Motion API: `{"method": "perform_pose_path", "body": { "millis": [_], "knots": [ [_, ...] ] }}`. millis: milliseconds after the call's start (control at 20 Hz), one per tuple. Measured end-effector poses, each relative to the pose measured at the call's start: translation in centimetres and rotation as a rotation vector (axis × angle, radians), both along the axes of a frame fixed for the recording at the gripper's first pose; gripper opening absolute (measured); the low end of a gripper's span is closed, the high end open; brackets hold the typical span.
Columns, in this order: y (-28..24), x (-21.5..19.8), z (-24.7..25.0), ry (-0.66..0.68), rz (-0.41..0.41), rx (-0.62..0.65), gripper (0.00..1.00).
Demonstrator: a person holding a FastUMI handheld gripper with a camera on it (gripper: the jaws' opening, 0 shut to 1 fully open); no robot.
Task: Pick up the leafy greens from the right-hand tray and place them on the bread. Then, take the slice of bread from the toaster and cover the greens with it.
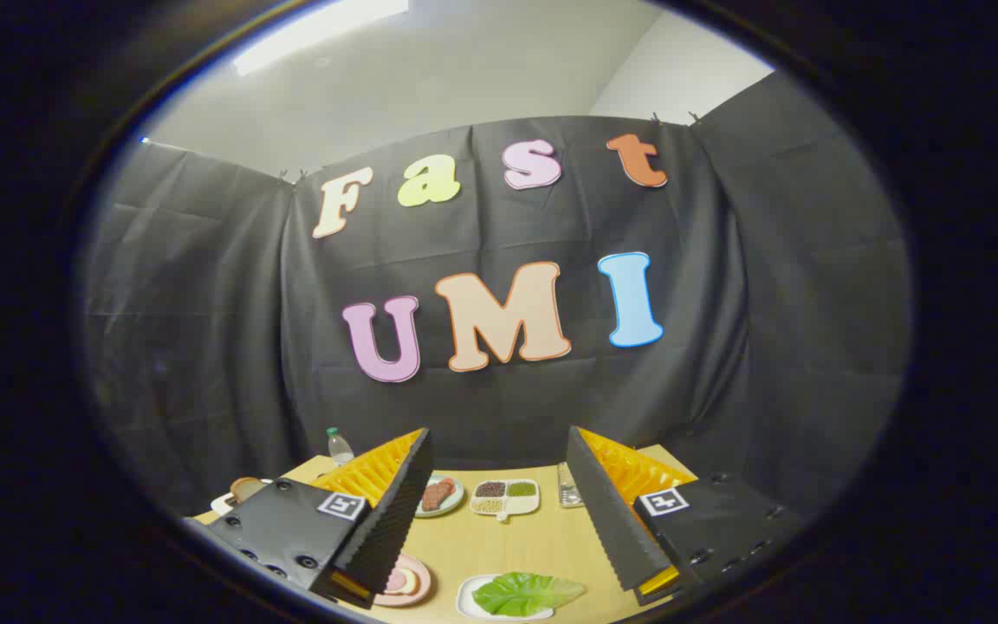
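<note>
My gripper (494,518) hangs high above a wooden table (542,542), open, with nothing between its two black ridged fingers. Far below, between the fingertips, a green leaf (527,593) lies on a small white tray (468,600). To its left, partly behind the left finger (386,529), a pink plate (406,582) holds a round layered item that looks like bread with a slice on top. At the table's far left, a white toaster (242,491) shows a brown slice of bread sticking up.
Beyond the fingers sit a plate with reddish meat pieces (440,496), a white divided dish of grains and beans (506,498), a clear glass (570,485) by the right finger, and a plastic bottle (340,446) at the far left.
</note>
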State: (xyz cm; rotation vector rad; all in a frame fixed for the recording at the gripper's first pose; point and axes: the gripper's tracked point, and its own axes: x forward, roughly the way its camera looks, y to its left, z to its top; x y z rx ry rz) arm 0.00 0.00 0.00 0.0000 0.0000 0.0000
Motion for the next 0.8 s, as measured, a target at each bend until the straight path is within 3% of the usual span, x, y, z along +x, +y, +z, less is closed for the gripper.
{"method": "perform_pose_path", "body": {
  "millis": [800],
  "knots": [
    [0.1, -1.5, -0.2, 0.0, -0.125, -0.074, 0.98]
  ]
}}
